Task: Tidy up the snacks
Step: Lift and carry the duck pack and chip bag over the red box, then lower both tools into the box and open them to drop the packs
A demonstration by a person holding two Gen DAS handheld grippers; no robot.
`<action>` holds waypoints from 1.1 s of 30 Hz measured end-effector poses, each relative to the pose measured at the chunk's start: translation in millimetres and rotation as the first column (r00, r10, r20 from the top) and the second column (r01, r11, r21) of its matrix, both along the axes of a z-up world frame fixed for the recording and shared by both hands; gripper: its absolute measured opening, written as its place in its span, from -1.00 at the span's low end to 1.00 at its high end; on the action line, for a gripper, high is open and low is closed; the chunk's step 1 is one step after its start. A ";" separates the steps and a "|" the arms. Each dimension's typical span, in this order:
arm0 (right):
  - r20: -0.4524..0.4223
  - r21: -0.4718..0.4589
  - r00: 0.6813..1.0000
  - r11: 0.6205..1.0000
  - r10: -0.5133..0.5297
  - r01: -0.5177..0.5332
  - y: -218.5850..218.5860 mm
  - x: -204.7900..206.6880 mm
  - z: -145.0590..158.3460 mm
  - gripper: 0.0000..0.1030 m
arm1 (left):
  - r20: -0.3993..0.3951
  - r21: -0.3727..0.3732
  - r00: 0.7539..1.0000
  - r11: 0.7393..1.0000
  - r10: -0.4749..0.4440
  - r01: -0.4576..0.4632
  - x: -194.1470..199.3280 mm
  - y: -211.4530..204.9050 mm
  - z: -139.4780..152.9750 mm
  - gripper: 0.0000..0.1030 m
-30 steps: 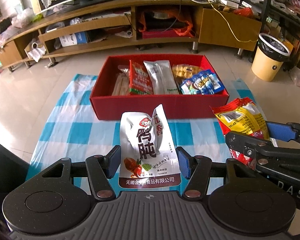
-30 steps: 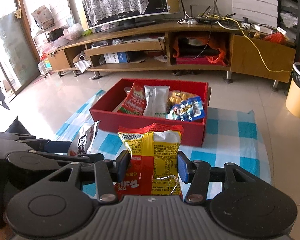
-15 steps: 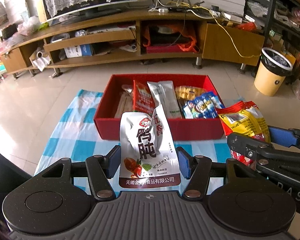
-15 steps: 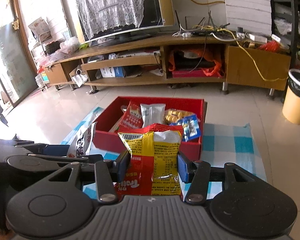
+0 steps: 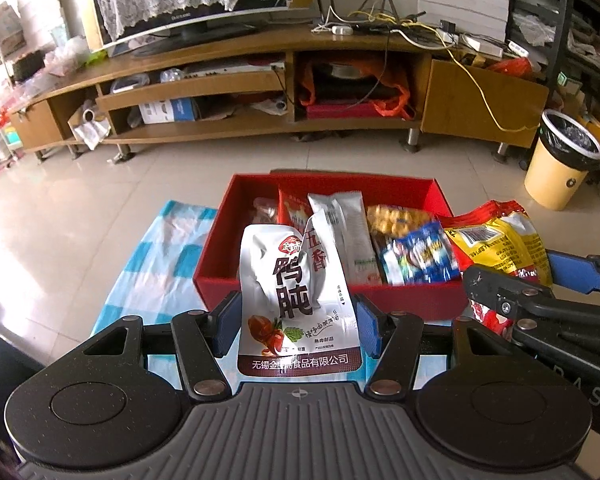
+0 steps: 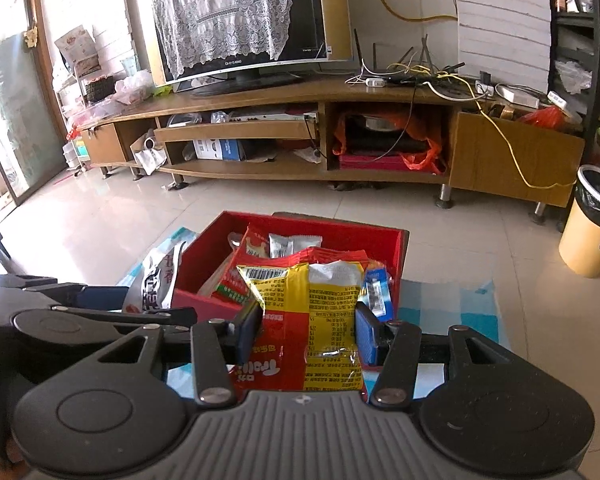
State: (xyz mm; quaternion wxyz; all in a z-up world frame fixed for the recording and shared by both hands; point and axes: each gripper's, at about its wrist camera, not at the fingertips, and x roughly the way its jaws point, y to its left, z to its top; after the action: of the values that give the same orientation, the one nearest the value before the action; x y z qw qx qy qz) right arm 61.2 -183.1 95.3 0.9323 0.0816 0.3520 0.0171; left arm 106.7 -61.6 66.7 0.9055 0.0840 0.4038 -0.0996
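The left gripper (image 5: 296,326) is closed on a silver-white foil snack pouch with dark Chinese lettering (image 5: 296,292), its blue pads pinching the pouch's lower sides so that the pack stands upright between them, long axis running from 6 o'clock to 12 o'clock in the left wrist view. The right gripper (image 6: 306,334) is clamped in the same way on a yellow and red crinkled plastic snack bag with a barcode (image 6: 308,312), also upright, its top edge toward 12 o'clock. Both packs hang in the air over a blue and white checked cloth (image 5: 168,248) spread on the tiled floor. The target seems to be the open red rectangular cardboard box (image 5: 216,256), which already holds a row of packets and lies directly ahead of both grippers, at 12 o'clock and lower. From the left wrist view the right gripper sits at 3 o'clock, beside the box's right front corner, while the left one faces the box's left half. Neither looks clearly nearer; each would need to carry its pack forward over the near wall and down.
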 end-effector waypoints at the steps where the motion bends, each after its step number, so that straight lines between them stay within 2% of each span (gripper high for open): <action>1: 0.002 -0.001 1.000 1.000 0.001 -0.001 -1.2 3.6 1.6 -0.08 | 0.004 -0.001 1.000 1.000 0.003 -0.003 3.1 -1.0 1.5 0.27; 12: -0.024 -0.023 1.000 1.000 0.011 -0.012 -8.7 40.6 -1.4 -0.08 | 0.002 0.028 1.000 0.999 0.028 -0.028 33.2 -10.9 -0.7 0.26; 33: -0.019 -0.033 1.000 0.999 -0.015 0.015 -21.4 88.6 -3.9 -0.09 | 0.023 0.043 0.999 0.998 0.042 -0.043 78.9 -26.2 -1.3 0.24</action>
State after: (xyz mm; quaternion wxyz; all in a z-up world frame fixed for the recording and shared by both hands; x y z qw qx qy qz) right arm 149.8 -204.5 91.4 0.9302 0.0693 0.3604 0.0037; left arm 185.5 -87.9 65.4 0.9098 0.0963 0.3975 -0.0705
